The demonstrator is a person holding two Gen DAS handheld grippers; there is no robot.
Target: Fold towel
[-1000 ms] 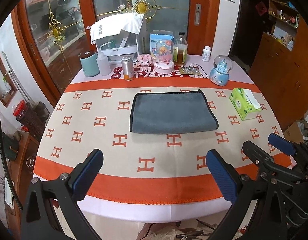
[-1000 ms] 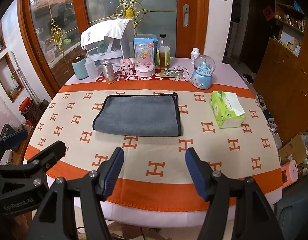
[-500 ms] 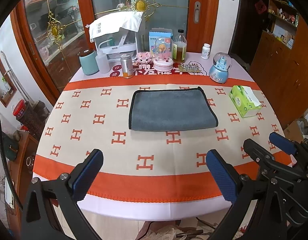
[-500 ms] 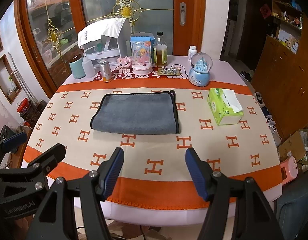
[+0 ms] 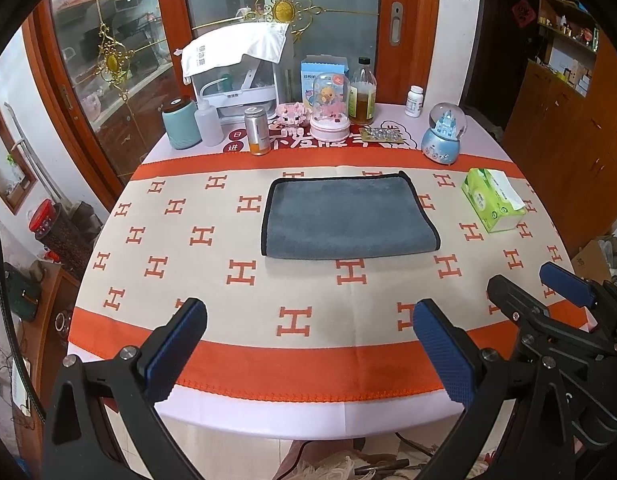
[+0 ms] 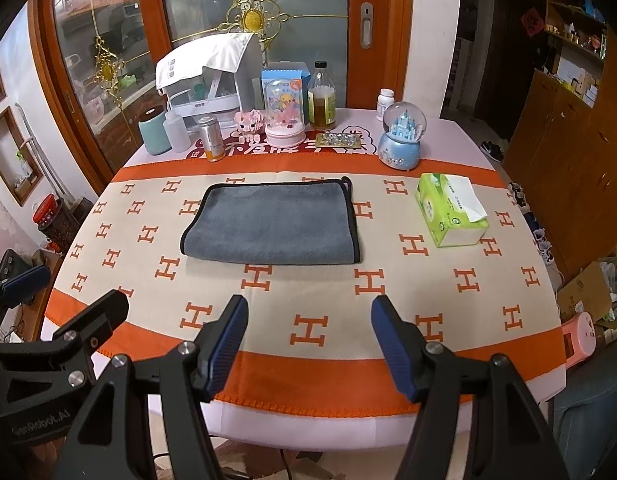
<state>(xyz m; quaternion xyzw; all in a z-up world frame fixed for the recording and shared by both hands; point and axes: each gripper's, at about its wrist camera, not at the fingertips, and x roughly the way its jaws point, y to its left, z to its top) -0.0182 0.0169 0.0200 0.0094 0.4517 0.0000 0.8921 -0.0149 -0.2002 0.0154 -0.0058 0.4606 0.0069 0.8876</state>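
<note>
Currently both tongs are released, jaws spread wide, holding nothing. Left black gripper with blue padded fingers (image 5: 308, 352) hovers over the near orange border of the round table's cream cloth with orange H pattern (image 5: 292, 320); the right black gripper with blue pads (image 6: 306, 346) does the same beside it, its fingers also visible at the right edge of the left view. Grey microfibre towel with black edging (image 5: 346, 218) lies flat mid-table, already folded to a rectangle, fold edge toward the grippers, well apart from both. In the right view the towel (image 6: 272, 226) sits left of centre. Green tissue box with a white sheet sticking out (image 6: 450, 210) stands to the towel's right, not touching. Back row along the far edge: teal cylindrical canister (image 5: 181, 124), silver-orange drink can (image 5: 257, 131), pink-base figurine dome (image 5: 329, 108), amber liquid glass bottle (image 5: 362, 94), blue castle snow globe (image 5: 444, 134), white plastic rack draped with a white cloth (image 5: 236, 72).
</note>
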